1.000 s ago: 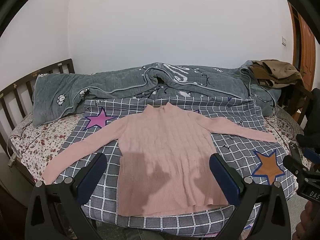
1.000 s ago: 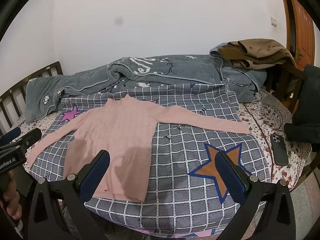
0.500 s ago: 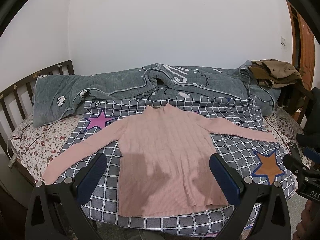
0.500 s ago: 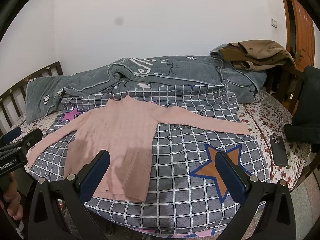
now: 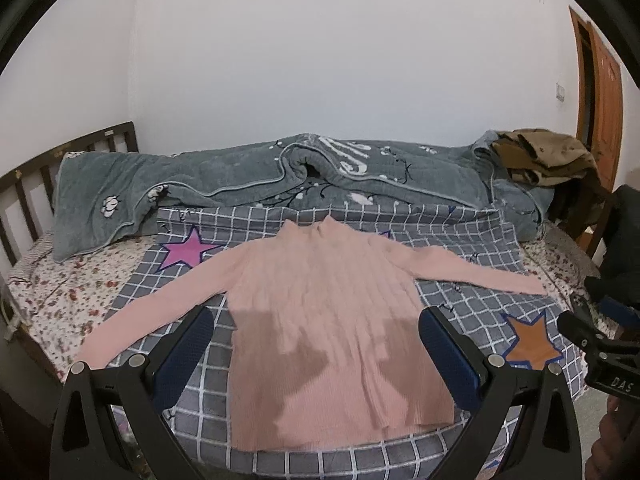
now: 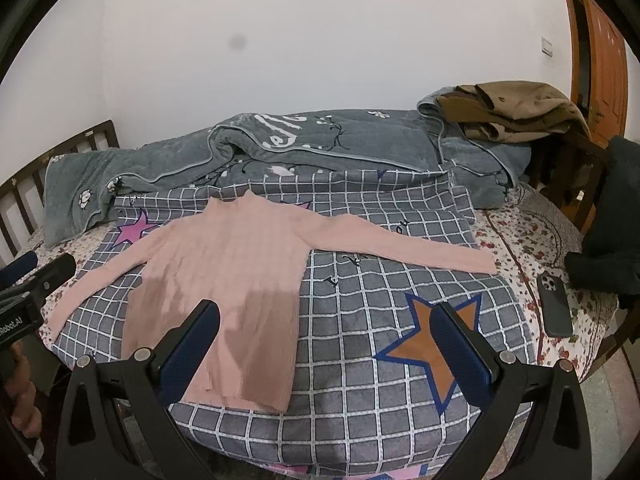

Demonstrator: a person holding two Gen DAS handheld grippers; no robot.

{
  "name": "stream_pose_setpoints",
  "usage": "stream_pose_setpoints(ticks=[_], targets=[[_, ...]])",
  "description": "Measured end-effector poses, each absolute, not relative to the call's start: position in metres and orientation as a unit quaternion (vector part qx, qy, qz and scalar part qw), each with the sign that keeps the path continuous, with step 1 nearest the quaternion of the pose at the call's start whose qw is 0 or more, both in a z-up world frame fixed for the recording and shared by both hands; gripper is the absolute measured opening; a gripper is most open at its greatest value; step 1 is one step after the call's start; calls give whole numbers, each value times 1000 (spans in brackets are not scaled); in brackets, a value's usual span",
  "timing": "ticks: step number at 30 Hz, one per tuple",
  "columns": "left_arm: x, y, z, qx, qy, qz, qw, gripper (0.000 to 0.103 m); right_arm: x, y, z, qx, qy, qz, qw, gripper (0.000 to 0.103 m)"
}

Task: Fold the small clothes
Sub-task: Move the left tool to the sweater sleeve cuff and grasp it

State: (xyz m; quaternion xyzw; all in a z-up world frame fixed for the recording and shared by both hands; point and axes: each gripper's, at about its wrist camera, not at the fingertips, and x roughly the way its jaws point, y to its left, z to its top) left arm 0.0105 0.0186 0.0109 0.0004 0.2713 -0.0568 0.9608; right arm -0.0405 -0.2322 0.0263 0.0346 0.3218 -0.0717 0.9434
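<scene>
Folding not begun: pink sweater (image 5: 328, 320) lies flat mid-frame; left gripper (image 5: 316, 344) and right gripper (image 6: 326, 344) hover, jaws spread, empty; next, pinch a sleeve.

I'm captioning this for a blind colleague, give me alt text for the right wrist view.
A pink sweater lies flat, sleeves spread, on a grey checked blanket on a bed. The open right gripper hovers at its hem; a dark phone lies to the right.
</scene>
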Motion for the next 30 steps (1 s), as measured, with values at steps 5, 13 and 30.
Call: stream_pose_setpoints(ticks=[5, 13, 30], targets=[[36, 46, -12, -25, 279, -50, 959, 102, -21, -224, 14, 23, 321, -69, 944, 103], [79, 119, -79, -48, 338, 13, 940, 101, 26, -200, -25, -7, 339, -70, 938, 103], [95, 334, -193, -246, 382, 175, 873, 82, 130, -108, -90, 13, 420, 32, 907, 103]])
